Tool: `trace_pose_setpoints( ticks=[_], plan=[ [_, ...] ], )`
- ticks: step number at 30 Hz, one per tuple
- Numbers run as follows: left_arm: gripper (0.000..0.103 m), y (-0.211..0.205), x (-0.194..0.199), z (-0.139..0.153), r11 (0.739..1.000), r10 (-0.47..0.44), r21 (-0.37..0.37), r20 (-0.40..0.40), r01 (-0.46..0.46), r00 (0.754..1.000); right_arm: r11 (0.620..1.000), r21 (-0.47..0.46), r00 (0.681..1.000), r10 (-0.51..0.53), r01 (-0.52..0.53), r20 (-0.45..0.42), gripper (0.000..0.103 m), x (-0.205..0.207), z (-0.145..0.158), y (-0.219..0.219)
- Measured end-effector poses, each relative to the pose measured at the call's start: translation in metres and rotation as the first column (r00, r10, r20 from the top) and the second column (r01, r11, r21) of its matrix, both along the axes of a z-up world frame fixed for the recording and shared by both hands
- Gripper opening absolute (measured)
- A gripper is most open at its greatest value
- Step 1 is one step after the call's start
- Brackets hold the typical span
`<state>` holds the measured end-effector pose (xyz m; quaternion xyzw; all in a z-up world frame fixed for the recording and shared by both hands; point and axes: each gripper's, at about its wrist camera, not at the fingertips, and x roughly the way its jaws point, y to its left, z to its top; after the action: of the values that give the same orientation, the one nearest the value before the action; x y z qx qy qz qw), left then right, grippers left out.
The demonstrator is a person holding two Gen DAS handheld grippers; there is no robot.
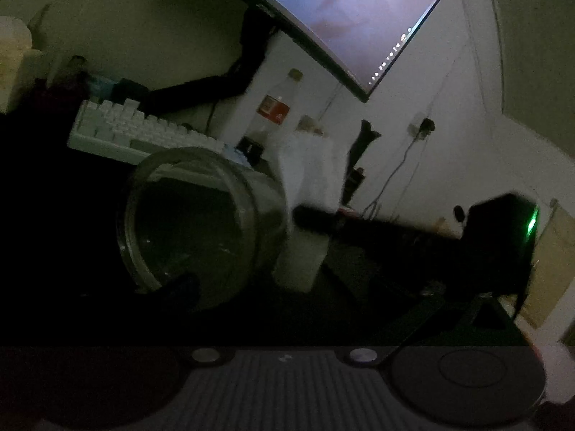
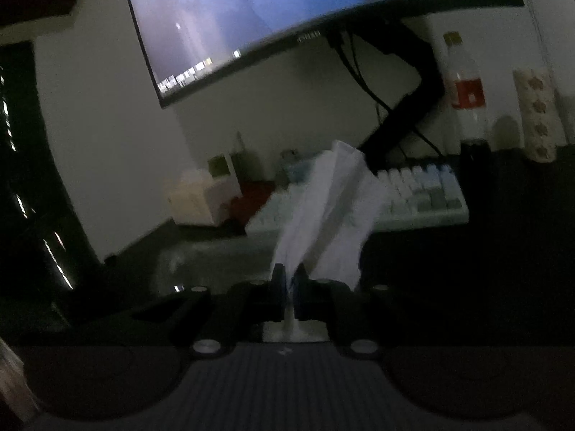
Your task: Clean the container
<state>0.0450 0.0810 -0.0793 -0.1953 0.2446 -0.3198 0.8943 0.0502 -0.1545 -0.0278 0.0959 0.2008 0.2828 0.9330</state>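
A clear glass jar lies tilted on the dark desk with its open mouth towards the left wrist camera. My left gripper is open wide; its left finger crosses the jar's lower rim and the other finger stands far to the right. My right gripper is shut on a crumpled white tissue. In the left wrist view that gripper reaches in from the right, holding the tissue just beside the jar's right wall. In the right wrist view the jar shows only as a faint glassy shape.
The room is dim. A lit monitor hangs on a black arm over a white keyboard. A bottle with a red label, a patterned roll and a pale box stand at the back.
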Motion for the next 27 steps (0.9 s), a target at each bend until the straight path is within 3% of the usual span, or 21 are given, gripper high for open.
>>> trace_pose_setpoints(
  ticks=[3, 5, 8, 10, 12, 18, 21, 24, 27],
  plan=[
    [0.094, 0.001, 0.006, -0.007, 0.998, -0.008, -0.056, -0.013, 0.007, 1.0, 0.999, 0.019, 0.999, 0.042, -0.042, 0.011, 0.004, 0.0, 0.009, 0.005],
    [0.065, 0.002, 0.01, -0.012, 0.995, -0.018, -0.099, -0.026, 0.016, 0.999, 0.997, 0.003, 0.997, 0.072, -0.072, 0.032, 0.004, -0.002, 0.014, 0.014],
    [0.054, 0.002, 0.014, -0.016, 0.993, -0.026, -0.115, -0.029, 0.023, 0.999, 0.988, -0.024, 0.988, 0.151, -0.15, 0.03, 0.004, 0.001, 0.014, 0.026],
    [0.05, -0.002, 0.013, -0.016, 0.997, -0.017, -0.073, -0.012, 0.016, 1.0, 0.986, -0.043, 0.986, 0.161, -0.159, 0.047, 0.004, 0.003, 0.012, 0.032],
    [0.05, -0.002, 0.014, -0.016, 0.997, -0.012, -0.079, -0.014, 0.011, 1.0, 0.987, -0.045, 0.987, 0.154, -0.152, 0.05, 0.004, 0.01, 0.011, 0.032],
    [0.045, 0.001, 0.014, -0.017, 0.997, 0.004, -0.078, -0.03, -0.006, 1.0, 0.996, -0.087, 1.0, 0.012, -0.011, 0.017, 0.005, 0.03, 0.012, 0.025],
    [0.045, 0.0, 0.014, -0.017, 0.998, 0.001, -0.067, -0.027, -0.003, 1.0, 0.99, -0.105, 0.994, 0.102, -0.097, 0.044, 0.005, 0.011, 0.015, 0.036],
    [0.045, 0.001, 0.013, -0.017, 0.998, -0.001, -0.067, -0.025, -0.001, 1.0, 0.982, -0.066, 0.984, 0.177, -0.174, 0.035, 0.005, 0.0, 0.015, 0.037],
    [0.045, 0.001, 0.012, -0.018, 0.997, -0.003, -0.073, -0.019, 0.001, 1.0, 0.988, -0.083, 0.991, 0.131, -0.129, 0.017, 0.004, 0.012, 0.017, 0.026]
  ],
)
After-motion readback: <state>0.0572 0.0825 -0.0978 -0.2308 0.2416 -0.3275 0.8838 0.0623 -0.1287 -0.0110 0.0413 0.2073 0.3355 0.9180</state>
